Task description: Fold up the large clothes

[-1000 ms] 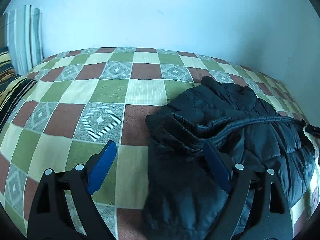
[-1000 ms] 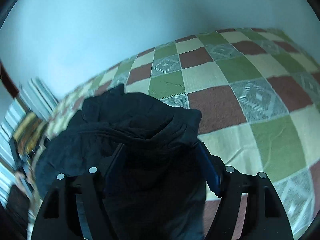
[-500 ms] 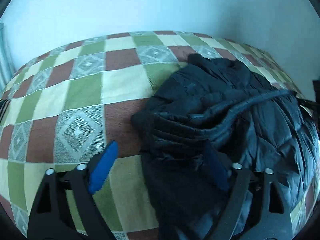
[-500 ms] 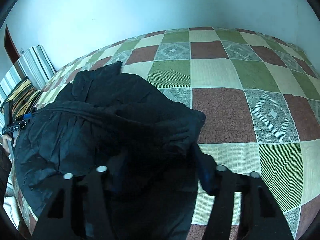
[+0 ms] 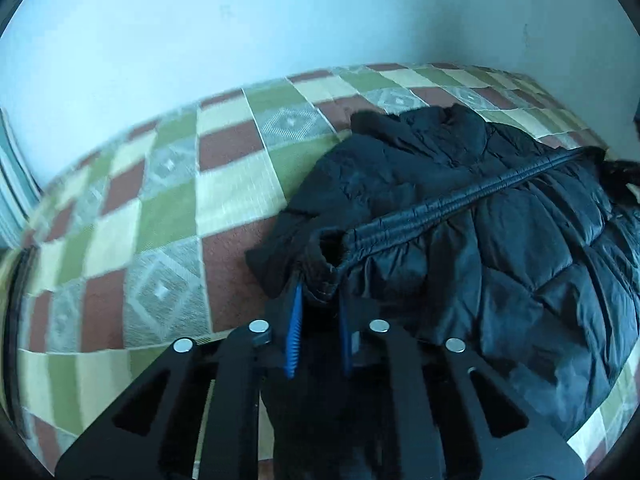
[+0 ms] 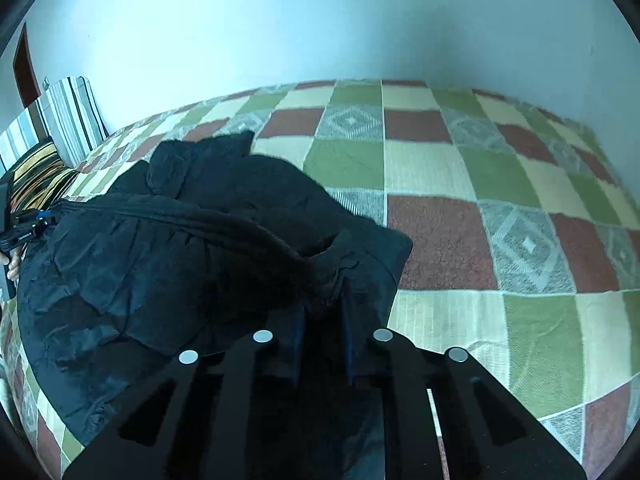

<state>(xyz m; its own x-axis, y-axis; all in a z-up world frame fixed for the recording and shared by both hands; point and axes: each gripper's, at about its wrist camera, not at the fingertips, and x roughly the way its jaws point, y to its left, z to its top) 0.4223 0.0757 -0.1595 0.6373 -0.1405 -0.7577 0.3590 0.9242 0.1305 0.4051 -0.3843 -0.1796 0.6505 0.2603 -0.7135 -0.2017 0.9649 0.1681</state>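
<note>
The left tool (image 5: 319, 308) is closed on the black puffer jacket (image 5: 500, 248), its two blue-padded fingers (image 5: 294, 332) drawn close together with a bunched corner of the jacket's hem pinched between them. From that pinch a ribbed, gathered hem band (image 5: 460, 196) runs away ahead and to the right of the tool, pulled fairly straight across the top of the garment. The bulk of the jacket lies to the right of and ahead of this tool, quilted and rumpled, spread on the bed's checkered cover (image 5: 168, 216) of green, cream, brown and grey-diamond squares. Bare cover lies to the tool's left and ahead. A pale wall (image 5: 280, 20) rises beyond the bed.

The right tool (image 6: 323, 312) is likewise clamped on the puffer jacket (image 6: 140, 272): its fingers (image 6: 347, 332) sit close together with dark fabric gripped between them at another corner of the hem. Here the jacket lies to the left of and ahead of the tool, and the same hem band (image 6: 192, 216) stretches away leftward from the grip. At its far end, at the left edge of this view, the other tool (image 6: 28, 230) shows small and dark, with blue at its tip. The checkered cover (image 6: 500, 208) lies open to the right of and ahead of the right tool. Striped cushions (image 6: 68, 116) stand against the wall well to the left, beyond the jacket, with a yellow-and-dark striped one (image 6: 36, 176) in front of them.
</note>
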